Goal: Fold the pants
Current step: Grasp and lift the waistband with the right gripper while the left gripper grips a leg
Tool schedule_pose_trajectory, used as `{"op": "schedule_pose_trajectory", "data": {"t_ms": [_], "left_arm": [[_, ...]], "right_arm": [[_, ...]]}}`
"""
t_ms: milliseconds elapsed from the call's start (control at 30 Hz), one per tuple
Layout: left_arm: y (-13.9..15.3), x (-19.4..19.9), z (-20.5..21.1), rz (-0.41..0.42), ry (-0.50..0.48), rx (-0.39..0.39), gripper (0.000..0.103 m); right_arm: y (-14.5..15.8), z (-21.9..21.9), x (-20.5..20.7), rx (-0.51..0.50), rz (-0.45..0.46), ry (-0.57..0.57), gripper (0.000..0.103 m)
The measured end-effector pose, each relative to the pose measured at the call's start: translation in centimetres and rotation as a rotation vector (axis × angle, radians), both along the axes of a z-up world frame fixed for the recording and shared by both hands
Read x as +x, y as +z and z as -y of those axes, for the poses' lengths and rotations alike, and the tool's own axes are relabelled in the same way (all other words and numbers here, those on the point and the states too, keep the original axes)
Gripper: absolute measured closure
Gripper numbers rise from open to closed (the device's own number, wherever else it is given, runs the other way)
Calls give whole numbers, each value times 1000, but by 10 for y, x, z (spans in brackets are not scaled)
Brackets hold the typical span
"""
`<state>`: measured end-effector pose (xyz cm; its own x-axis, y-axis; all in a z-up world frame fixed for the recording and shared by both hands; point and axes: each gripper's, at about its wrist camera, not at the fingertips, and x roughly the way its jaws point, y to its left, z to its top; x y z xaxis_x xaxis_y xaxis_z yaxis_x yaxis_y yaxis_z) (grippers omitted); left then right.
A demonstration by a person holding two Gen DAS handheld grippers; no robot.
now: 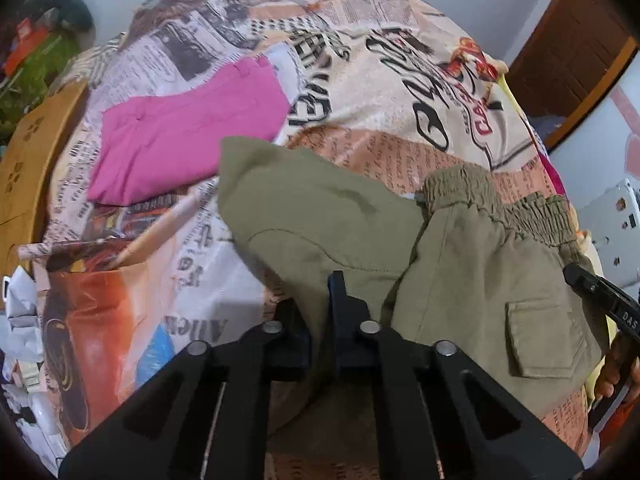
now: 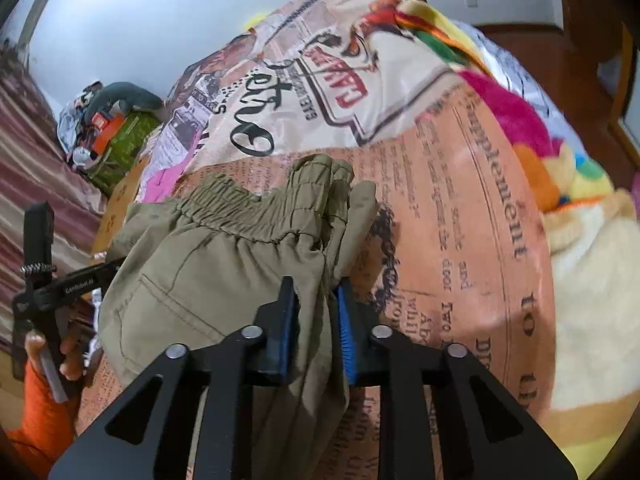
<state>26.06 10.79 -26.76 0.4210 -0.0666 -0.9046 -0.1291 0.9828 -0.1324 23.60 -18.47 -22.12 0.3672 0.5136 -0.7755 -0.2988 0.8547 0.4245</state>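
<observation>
Olive-green pants (image 1: 352,224) with an elastic waistband (image 1: 500,196) and a flap pocket lie bunched on a newspaper-print bedspread (image 1: 384,92). My left gripper (image 1: 320,300) is shut on a fold of the olive cloth near its lower edge. In the right wrist view the same pants (image 2: 224,256) show their gathered waistband (image 2: 256,208). My right gripper (image 2: 318,304) is shut on the pants below the waistband end, cloth pinched between blue pads (image 2: 346,320). The other gripper and a hand in an orange sleeve show at each view's edge.
A folded pink garment (image 1: 184,140) lies beyond the olive pants on the bedspread (image 2: 460,200). A bright multicoloured fleece blanket (image 2: 540,140) sits at the right. A wooden board (image 1: 36,160) and clutter stand at the left, and a wooden door (image 1: 568,52) at the far right.
</observation>
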Motion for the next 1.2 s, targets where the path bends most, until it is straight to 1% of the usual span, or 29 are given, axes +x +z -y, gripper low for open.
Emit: {"op": "schedule_pose_trajectory", "data": {"t_ms": [133, 200, 467, 667, 833, 1000, 1200], "left_arm": [[17, -6, -5, 46, 17, -14, 97], [28, -11, -6, 76, 16, 11, 98], [71, -29, -13, 185, 29, 92, 99], [112, -34, -32, 284, 62, 131, 99], [139, -29, -51, 352, 90, 187, 99], [150, -18, -77, 383, 138, 217, 99], [147, 6, -119, 395, 209, 251, 99]], "right_arm": [[13, -4, 1, -2, 46, 8, 91], [21, -8, -1, -5, 72, 23, 92], [64, -39, -6, -29, 222, 94, 92], [95, -62, 3, -16, 315, 123, 92], [115, -84, 19, 5, 373, 138, 92], [127, -113, 38, 18, 421, 157, 92], [130, -162, 71, 16, 449, 200, 93]]}}
